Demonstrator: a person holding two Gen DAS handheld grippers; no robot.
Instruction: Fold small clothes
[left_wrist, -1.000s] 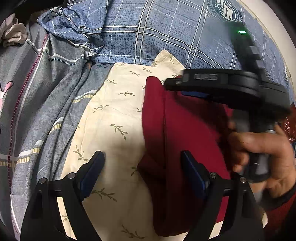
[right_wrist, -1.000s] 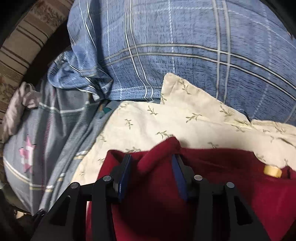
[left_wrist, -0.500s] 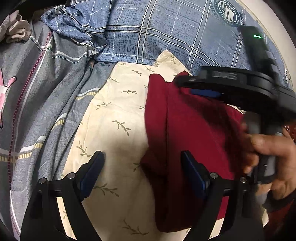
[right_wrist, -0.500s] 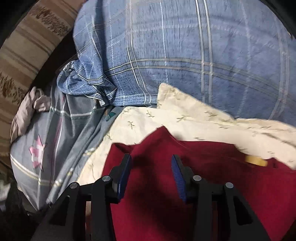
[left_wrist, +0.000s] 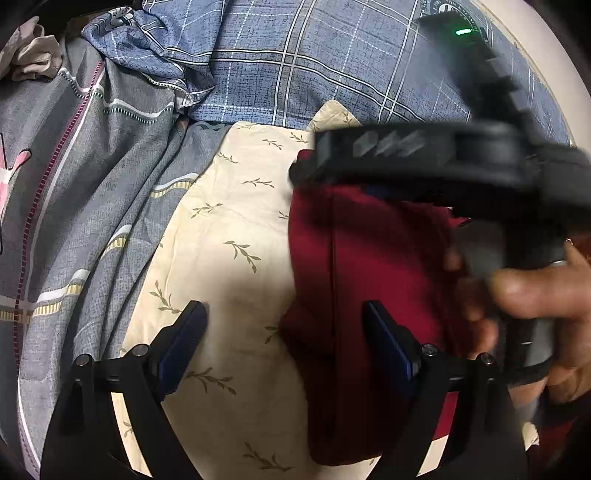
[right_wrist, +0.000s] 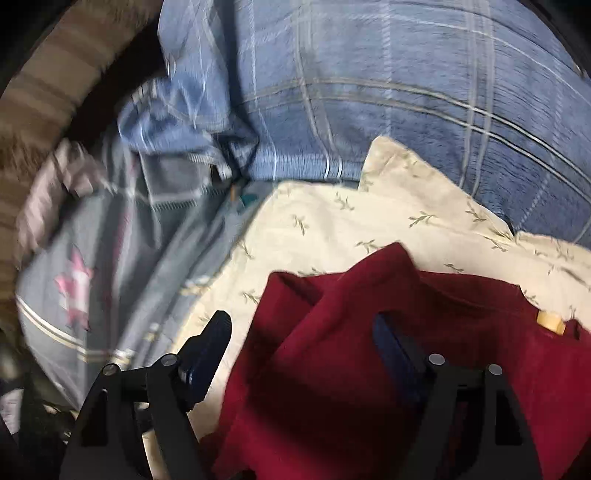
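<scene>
Left wrist view only: person's hand (left_wrist: 535, 295) at 3 o'clock holding right gripper handle. Right wrist view only: tan tag (right_wrist: 550, 322) on garment.

Count: one dark red garment (left_wrist: 376, 288), partly folded, on one cream leaf-print cloth (left_wrist: 229, 236); one blue plaid pillow (left_wrist: 295, 62) at 12 o'clock.

Left gripper (left_wrist: 284, 332): wide open, empty, garment's edge between jaws.

Right gripper (right_wrist: 301, 343): jaws just opened wide, releasing garment fold pinched earlier; garment lies untouched between them.
</scene>
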